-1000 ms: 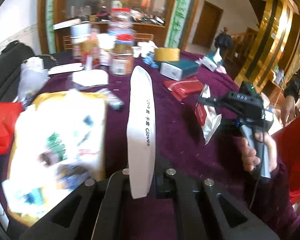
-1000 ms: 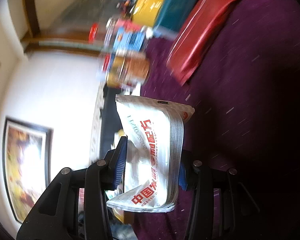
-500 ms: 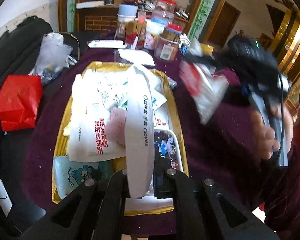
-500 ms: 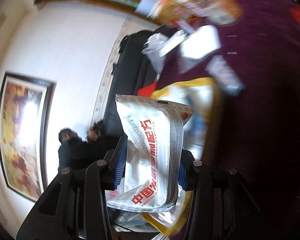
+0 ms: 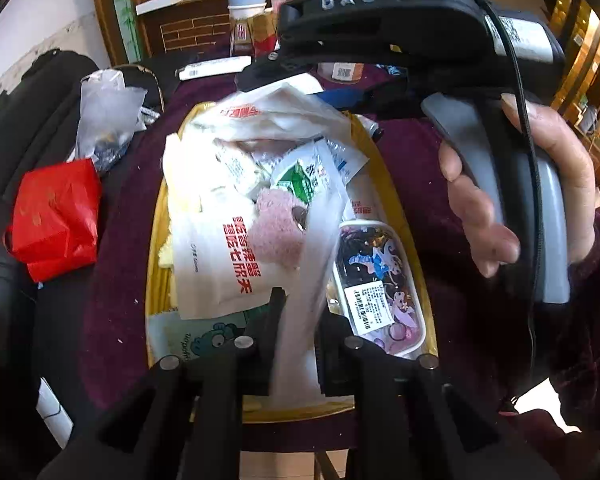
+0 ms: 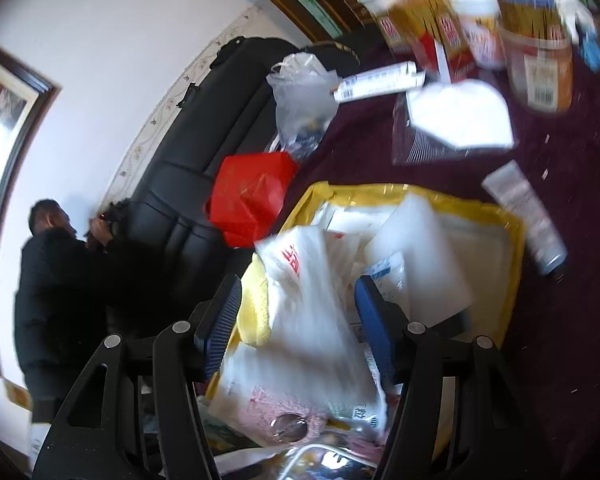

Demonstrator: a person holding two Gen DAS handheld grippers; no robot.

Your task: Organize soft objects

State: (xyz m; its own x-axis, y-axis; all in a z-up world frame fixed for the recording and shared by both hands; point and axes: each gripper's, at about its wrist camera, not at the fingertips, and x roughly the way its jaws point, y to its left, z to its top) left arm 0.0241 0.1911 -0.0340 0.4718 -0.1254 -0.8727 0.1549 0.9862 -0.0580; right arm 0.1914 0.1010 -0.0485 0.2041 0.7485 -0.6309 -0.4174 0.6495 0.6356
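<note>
Gold tray (image 5: 396,216) on purple tablecloth (image 5: 116,280): piled with white packets, pink plush toy (image 5: 276,228), cartoon-printed case (image 5: 376,284).
Left gripper (image 5: 298,320): jaws just eased a little apart; blurred white glove packet (image 5: 300,320) between them, over the tray; grip cannot be told.
Right gripper (image 6: 296,320): jaws spread, just widened; blurred silver pouch (image 6: 312,320) loose between blue pads (image 6: 374,320), above the tray.
Red bag (image 5: 56,220): left of the tray
</note>
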